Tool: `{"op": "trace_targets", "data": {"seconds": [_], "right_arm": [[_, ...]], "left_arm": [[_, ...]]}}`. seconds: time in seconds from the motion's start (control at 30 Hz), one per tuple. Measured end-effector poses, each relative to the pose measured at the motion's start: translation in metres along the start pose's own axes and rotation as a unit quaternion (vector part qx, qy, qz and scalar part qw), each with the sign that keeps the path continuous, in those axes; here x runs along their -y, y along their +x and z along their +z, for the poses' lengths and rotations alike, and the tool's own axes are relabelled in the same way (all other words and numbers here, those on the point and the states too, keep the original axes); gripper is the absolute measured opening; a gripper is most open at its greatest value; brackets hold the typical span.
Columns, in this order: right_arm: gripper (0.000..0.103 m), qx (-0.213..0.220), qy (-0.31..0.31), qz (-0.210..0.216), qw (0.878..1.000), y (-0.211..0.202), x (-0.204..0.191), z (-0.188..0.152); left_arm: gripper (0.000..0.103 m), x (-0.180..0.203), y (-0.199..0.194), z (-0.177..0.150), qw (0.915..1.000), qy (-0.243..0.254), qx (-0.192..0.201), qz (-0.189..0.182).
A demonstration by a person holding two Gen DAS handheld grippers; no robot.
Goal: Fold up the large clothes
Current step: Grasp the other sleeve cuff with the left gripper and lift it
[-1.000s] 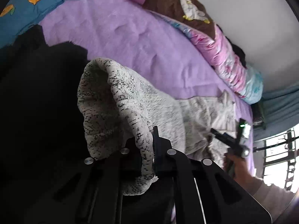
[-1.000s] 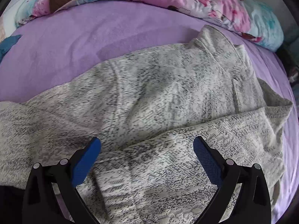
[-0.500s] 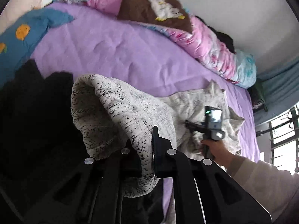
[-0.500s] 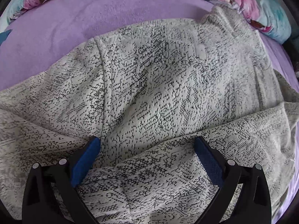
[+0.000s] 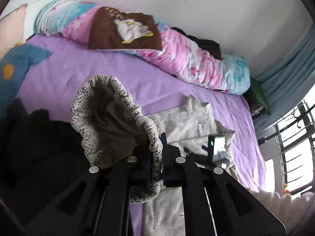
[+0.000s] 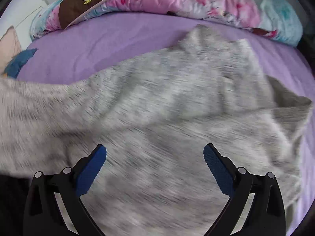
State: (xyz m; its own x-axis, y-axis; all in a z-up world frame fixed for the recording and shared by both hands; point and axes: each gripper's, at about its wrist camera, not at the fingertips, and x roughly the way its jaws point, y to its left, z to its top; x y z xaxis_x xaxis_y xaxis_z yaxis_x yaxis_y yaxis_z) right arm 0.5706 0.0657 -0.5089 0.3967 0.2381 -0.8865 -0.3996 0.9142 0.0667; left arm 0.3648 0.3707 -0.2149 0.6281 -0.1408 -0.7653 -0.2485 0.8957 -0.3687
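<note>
Above the purple sheet (image 5: 82, 68), left gripper (image 5: 157, 153) jaws clamped on sweater (image 6: 157, 102) cuff (right gripper (image 6: 155, 155) jaws wide apart, empty).

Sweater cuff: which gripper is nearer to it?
Left. The left gripper is shut on the sweater cuff, lifted off the bed. The right gripper hangs open over the sweater's body, away from the cuff.

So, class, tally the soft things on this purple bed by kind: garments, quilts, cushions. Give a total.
Garments: 2, the grey knit sweater and a black garment
Quilts: 1, the pink floral quilt
Cushions: 1, the brown cushion
Total: 4
</note>
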Motion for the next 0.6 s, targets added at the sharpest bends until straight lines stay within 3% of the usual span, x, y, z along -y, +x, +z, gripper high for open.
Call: {"op": "trace_targets", "data": {"seconds": [0.13, 0.37, 0.43, 0.5, 0.6], "right_arm": [[0.097, 0.005, 0.060, -0.011, 0.998, -0.019, 0.057, -0.024], [0.097, 0.048, 0.084, -0.045, 0.994, -0.061, 0.152, -0.053], [0.097, 0.055, 0.092, -0.049, 0.993, -0.069, 0.175, -0.064], [0.097, 0.065, 0.117, -0.045, 0.990, -0.081, 0.202, -0.083], [0.097, 0.066, 0.143, -0.043, 0.987, -0.088, 0.235, -0.104]], "left_arm": [[0.007, 0.050, 0.023, -0.003, 0.9995, -0.009, -0.012, -0.028], [0.006, 0.146, 0.070, -0.011, 0.9974, 0.050, -0.032, -0.041], [0.006, 0.177, 0.089, -0.016, 0.9956, 0.073, -0.040, -0.042], [0.006, 0.206, 0.117, -0.028, 0.9914, 0.116, -0.056, -0.020], [0.006, 0.243, 0.166, -0.049, 0.9872, 0.130, -0.088, -0.027]]}}
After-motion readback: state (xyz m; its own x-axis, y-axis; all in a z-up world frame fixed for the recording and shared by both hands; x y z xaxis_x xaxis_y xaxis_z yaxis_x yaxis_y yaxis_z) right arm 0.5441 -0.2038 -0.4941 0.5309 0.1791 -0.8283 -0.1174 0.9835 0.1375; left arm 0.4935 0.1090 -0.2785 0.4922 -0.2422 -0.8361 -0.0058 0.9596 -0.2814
